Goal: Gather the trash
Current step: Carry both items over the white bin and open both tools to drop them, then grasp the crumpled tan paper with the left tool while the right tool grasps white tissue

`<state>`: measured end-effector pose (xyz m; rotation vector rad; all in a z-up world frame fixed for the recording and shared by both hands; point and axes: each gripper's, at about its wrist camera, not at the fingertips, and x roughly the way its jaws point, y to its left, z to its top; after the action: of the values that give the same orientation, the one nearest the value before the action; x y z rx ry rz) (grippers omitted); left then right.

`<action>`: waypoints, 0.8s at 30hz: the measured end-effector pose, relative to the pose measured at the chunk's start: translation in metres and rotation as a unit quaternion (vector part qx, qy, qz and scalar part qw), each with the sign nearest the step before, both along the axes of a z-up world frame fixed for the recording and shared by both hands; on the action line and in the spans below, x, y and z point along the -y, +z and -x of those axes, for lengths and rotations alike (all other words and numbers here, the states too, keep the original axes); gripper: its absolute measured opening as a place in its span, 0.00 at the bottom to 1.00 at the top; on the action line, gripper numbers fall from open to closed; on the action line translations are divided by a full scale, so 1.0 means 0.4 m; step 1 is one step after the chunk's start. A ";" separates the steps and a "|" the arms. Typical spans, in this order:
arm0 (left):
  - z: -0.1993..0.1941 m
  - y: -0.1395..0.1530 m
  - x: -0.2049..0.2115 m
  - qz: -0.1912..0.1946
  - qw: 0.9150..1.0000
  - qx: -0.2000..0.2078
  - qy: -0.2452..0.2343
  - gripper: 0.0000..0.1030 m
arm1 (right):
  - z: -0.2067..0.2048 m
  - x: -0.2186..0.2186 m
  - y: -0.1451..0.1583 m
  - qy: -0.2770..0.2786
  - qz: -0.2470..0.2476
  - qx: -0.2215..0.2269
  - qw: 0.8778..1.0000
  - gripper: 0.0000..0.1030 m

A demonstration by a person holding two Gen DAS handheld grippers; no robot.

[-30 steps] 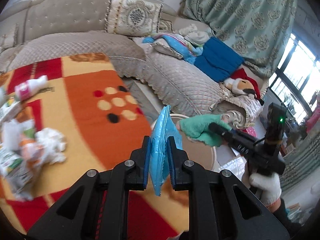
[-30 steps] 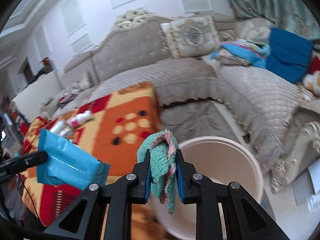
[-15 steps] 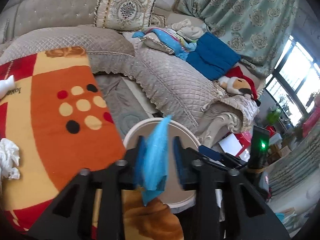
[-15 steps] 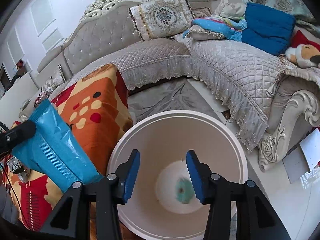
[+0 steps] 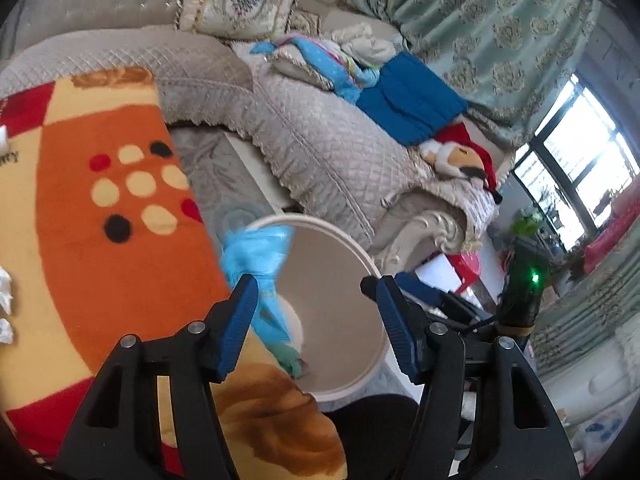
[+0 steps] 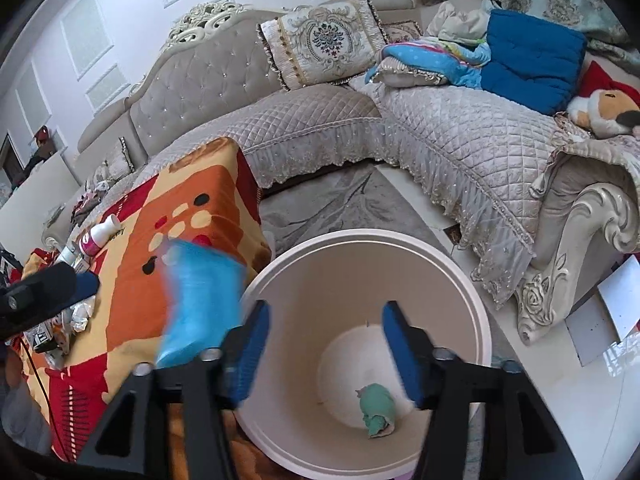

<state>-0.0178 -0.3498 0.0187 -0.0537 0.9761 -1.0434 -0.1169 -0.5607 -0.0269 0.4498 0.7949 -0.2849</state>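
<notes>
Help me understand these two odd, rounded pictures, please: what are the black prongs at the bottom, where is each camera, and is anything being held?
No robot here: a person carries a hand-held two-finger gripper in each hand, with a wide-angle camera on each looking along its fingers. The black prongs with blue pads are those fingers. One picture looks from the left gripper, the other from the right gripper. Both point down at a pale round bin beside a table under an orange patterned blanket, near a quilted sofa. Both sets of jaws are opening with nothing gripped. A green cloth lies at the bin's bottom, and a blurred blue packet is at the rim, seemingly dropping. More litter remains on the blanket.
</notes>
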 end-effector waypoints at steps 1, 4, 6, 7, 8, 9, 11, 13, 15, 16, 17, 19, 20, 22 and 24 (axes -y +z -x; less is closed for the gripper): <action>0.007 -0.004 0.006 -0.004 1.000 0.002 -0.004 0.59 | 0.003 0.001 0.002 -0.002 0.003 -0.001 1.000 0.62; 0.012 -0.008 0.001 -0.006 1.000 -0.001 -0.005 0.59 | 0.011 0.006 0.003 -0.006 0.008 -0.005 1.000 0.62; 0.011 -0.007 -0.014 -0.009 1.000 0.004 0.002 0.59 | 0.016 0.010 0.002 -0.007 0.005 -0.006 1.000 0.62; 0.013 -0.007 -0.020 -0.012 1.000 0.010 0.006 0.59 | 0.016 0.009 0.001 -0.006 0.003 -0.006 1.000 0.62; 0.014 -0.008 -0.028 -0.018 1.000 0.017 0.011 0.59 | 0.016 0.008 -0.001 -0.005 0.001 -0.006 1.000 0.62; 0.016 -0.010 -0.038 -0.030 0.999 0.028 0.020 0.59 | 0.013 0.002 -0.003 -0.002 0.001 -0.007 1.000 0.62; 0.020 -0.014 -0.061 -0.056 0.996 0.053 0.040 0.59 | 0.007 -0.011 -0.005 0.004 0.001 -0.007 1.000 0.62; 0.019 -0.024 -0.081 -0.075 0.993 0.068 0.054 0.59 | -0.004 -0.029 -0.005 0.012 -0.001 -0.004 1.000 0.62; 0.014 -0.032 -0.107 -0.091 0.990 0.078 0.071 0.59 | -0.014 -0.047 -0.004 0.019 -0.003 -0.003 1.000 0.62; 0.012 -0.040 -0.121 -0.096 0.989 0.082 0.080 0.59 | -0.023 -0.064 -0.001 0.025 -0.002 -0.003 1.000 0.62; 0.010 -0.044 -0.132 -0.098 0.988 0.084 0.087 0.59 | -0.030 -0.075 0.001 0.029 -0.001 -0.003 1.000 0.62; 0.006 -0.048 -0.164 -0.103 0.985 0.087 0.103 0.59 | -0.041 -0.103 0.005 0.041 -0.001 -0.002 0.999 0.62; 0.005 -0.052 -0.174 -0.104 0.985 0.088 0.108 0.59 | -0.048 -0.121 0.009 0.048 0.001 -0.001 0.999 0.63; 0.004 -0.053 -0.204 -0.108 0.982 0.094 0.120 0.59 | -0.059 -0.153 0.016 0.061 0.005 0.001 0.998 0.63; 0.003 -0.051 -0.230 -0.112 0.980 0.101 0.133 0.59 | -0.069 -0.178 0.024 0.070 0.006 0.003 0.998 0.66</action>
<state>-0.0191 -0.2579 -0.0017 0.1028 0.8685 -0.6747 -0.0893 -0.4895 -0.0174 0.3815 0.8143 -0.1576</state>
